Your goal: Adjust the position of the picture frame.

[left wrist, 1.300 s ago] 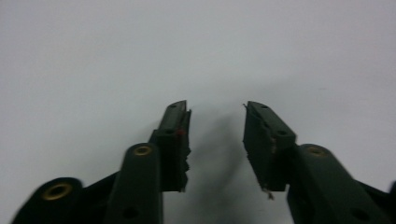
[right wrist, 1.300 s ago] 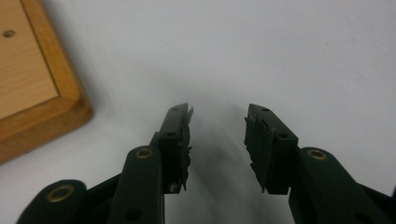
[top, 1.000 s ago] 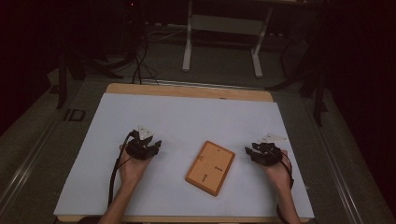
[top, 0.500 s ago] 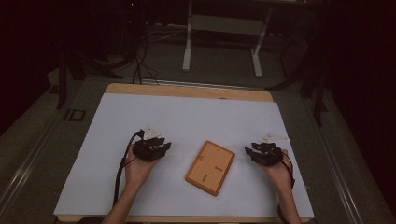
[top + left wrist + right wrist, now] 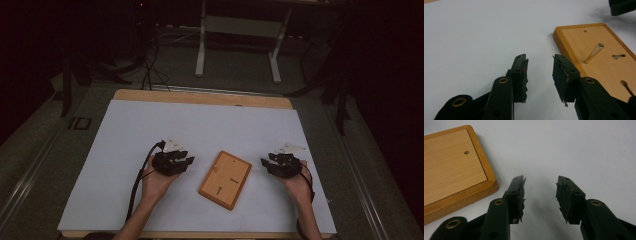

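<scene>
Two grippers wait beside one wooden board (image 5: 225, 179) on my white table (image 5: 125, 130). My left gripper (image 5: 189, 161) sits just left of the board; its jaws have just been closing, stand apart and hold nothing. The board lies flat between my hands. It looks hard, stiff and smooth, with a rounded rim, small holes and a shiny metal pin (image 5: 594, 53). I think its edge is the best place to pinch. My right gripper (image 5: 264, 163) waits near the right edge; its jaws have just been opening, empty.
</scene>
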Motion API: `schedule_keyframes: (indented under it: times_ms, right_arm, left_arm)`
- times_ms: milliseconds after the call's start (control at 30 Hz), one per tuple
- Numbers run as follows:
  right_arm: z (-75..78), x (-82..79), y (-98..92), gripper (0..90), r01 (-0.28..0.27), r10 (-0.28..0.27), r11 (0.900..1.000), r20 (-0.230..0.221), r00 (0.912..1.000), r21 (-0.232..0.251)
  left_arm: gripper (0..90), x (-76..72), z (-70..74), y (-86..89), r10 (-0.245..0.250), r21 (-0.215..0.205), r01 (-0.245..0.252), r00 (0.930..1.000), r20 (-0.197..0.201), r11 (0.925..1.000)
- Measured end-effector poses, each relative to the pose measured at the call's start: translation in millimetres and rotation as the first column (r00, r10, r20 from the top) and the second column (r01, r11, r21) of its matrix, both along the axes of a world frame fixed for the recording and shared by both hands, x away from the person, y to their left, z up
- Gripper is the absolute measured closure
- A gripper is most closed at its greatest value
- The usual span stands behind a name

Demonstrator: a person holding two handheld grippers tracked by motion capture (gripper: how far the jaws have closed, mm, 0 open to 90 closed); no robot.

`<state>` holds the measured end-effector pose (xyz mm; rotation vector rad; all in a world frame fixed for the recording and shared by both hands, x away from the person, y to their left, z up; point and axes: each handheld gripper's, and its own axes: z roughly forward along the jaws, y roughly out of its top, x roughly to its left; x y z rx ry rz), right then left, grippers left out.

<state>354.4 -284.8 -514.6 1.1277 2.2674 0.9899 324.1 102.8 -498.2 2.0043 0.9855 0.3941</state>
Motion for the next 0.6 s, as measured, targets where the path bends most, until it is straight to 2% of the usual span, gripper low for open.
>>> schedule_keyframes:
  times_ms: [467,600]
  right_arm:
    - [-0.4,1.0,2.2,52.7,-0.004,0.004,1.000,-0.002,1.0000,-0.001]
    - [0.5,1.0,2.2,51.9,-0.005,0.005,1.000,-0.002,1.0000,0.012]
  left_arm:
    - [63.3,-7.0,1.2,-21.8,-0.070,-0.022,0.070,0.9976,0.001,0.9973]
    - [63.2,-8.6,0.1,-27.0,-0.095,-0.030,0.095,0.9955,-0.004,0.9951]
